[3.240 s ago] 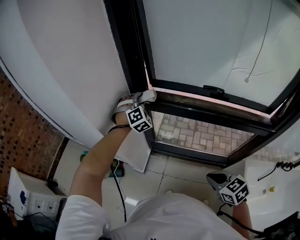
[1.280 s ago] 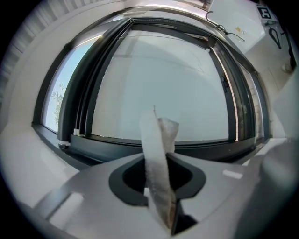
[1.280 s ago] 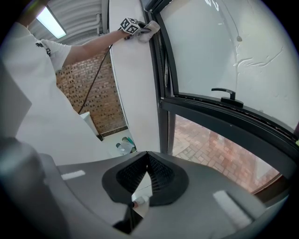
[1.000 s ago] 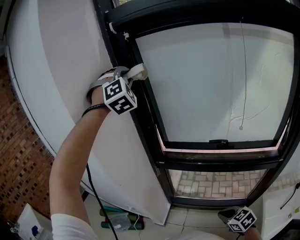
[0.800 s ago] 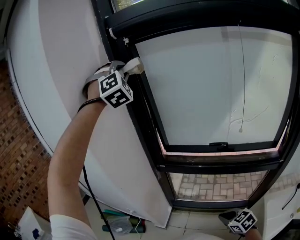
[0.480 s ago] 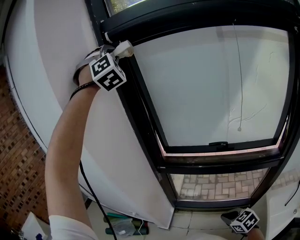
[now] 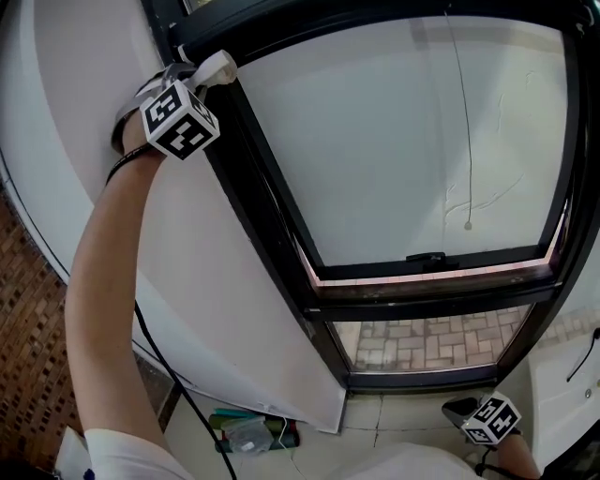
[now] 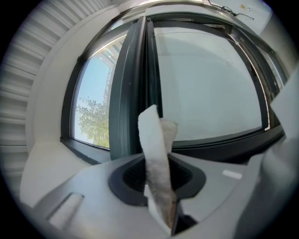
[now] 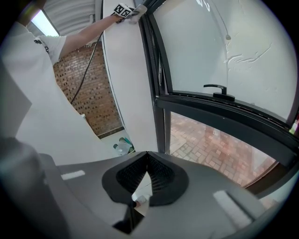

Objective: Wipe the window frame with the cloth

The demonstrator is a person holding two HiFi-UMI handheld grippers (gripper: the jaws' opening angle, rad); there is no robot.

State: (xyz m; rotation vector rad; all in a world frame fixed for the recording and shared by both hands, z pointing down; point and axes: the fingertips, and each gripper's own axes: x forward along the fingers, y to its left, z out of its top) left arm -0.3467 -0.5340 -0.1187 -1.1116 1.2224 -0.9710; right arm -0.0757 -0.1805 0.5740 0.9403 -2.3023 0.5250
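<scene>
My left gripper (image 7: 192, 82) is raised high and is shut on a white cloth (image 7: 216, 67), which presses against the upper left corner of the black window frame (image 7: 258, 197). In the left gripper view the cloth (image 8: 156, 161) stands up between the closed jaws, in front of the dark vertical frame post (image 8: 135, 88). My right gripper (image 7: 469, 410) hangs low at the bottom right, away from the window. Its jaws are shut with nothing between them (image 9: 146, 173). The left gripper and cloth (image 9: 138, 8) also show far off in the right gripper view.
A window handle (image 7: 426, 257) sits on the sash's lower rail. A thin cord with a small knob (image 7: 467, 225) hangs in front of the white pane. A white wall panel (image 7: 187, 272) runs left of the frame. Bottles (image 7: 248, 436) lie on the floor below. Brick wall (image 7: 37, 356) at left.
My left gripper has slid the cloth up the left side of the window frame, from its lower corner to its top corner. The right gripper stayed low.
</scene>
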